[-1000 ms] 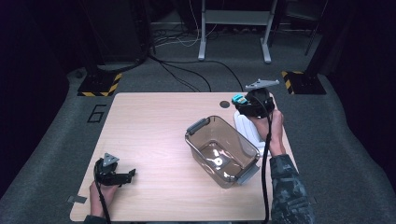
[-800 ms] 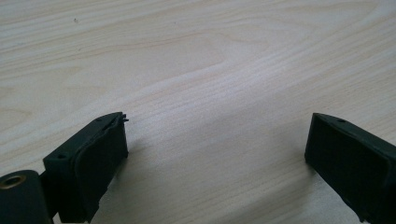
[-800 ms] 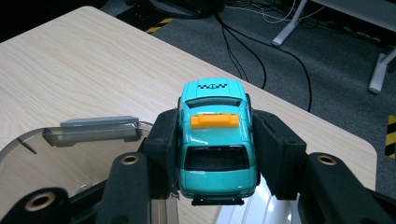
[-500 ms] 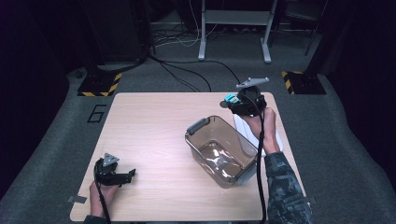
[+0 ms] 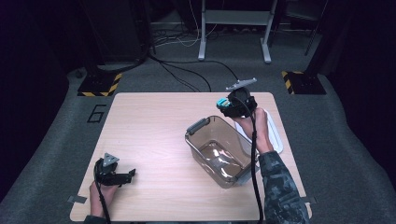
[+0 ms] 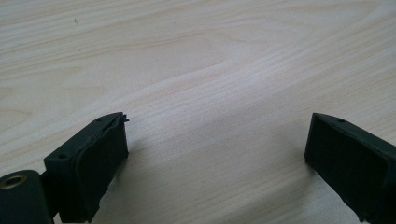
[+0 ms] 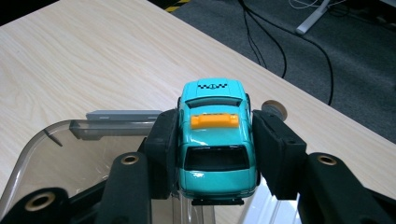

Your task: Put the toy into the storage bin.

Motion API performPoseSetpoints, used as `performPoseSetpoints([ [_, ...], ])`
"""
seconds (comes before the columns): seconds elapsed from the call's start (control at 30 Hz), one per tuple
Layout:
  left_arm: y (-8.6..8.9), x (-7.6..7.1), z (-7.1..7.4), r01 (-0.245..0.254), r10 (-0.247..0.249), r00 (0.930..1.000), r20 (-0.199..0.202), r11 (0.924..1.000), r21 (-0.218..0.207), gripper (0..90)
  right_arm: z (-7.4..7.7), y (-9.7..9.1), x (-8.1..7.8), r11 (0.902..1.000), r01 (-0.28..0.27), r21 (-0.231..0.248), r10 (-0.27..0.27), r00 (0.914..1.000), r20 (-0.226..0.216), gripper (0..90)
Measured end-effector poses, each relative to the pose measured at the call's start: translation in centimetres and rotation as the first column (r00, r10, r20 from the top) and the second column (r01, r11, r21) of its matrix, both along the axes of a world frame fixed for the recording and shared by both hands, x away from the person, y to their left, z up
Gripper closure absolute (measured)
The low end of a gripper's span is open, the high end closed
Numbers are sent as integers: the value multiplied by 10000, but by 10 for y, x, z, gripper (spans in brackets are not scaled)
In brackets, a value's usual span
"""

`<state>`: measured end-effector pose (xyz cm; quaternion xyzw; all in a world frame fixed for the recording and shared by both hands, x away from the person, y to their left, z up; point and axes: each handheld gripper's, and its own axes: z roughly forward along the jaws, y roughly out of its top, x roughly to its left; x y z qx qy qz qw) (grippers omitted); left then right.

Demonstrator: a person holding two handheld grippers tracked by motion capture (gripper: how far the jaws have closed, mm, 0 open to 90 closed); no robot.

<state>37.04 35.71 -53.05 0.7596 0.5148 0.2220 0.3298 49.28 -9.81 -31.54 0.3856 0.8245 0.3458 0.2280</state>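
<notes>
1. Turquoise toy taxi [image 7: 215, 135], with an orange roof sign, pinched by its sides between the two black pads of the right gripper [image 7: 215, 149], held above the far rim of the bin.
2. Bin [image 5: 201, 140]: clear brownish plastic with grey latch handles, lid off, standing on the wooden table [image 5: 149, 135]. A white lid [image 5: 275, 140] lies just beside it on the right.
3. Left gripper [image 6: 217, 154]: jaws spread wide, nothing between them, resting on the table well to the left of the bin.
4. Handling note, as a judgement: carry the car further over the bin's open mouth, lower it past the rim, keep it level, and only then release, so it neither clips the wall nor tumbles.
</notes>
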Motion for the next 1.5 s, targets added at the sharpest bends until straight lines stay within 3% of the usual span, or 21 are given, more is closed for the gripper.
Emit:
performPoseSetpoints([
  [0.4,0,0,0,22,-22,10000,-23,10000,25,57,-12,15,3,9994,-157,-308,136,9976,-675,523],
  [0.7,0,0,0,23,-22,10000,-22,10000,31,57,-23,19,6,9983,-409,-414,369,9951,-917,523],
  [1.1,0,0,0,14,-14,10000,-18,10000,12,57,-34,28,8,9952,-695,-688,588,9875,-1463,523],
  [1.5,0,0,0,24,-24,10000,-29,10000,21,57,-45,34,9,9948,-641,-797,480,9806,-1899,523],
])
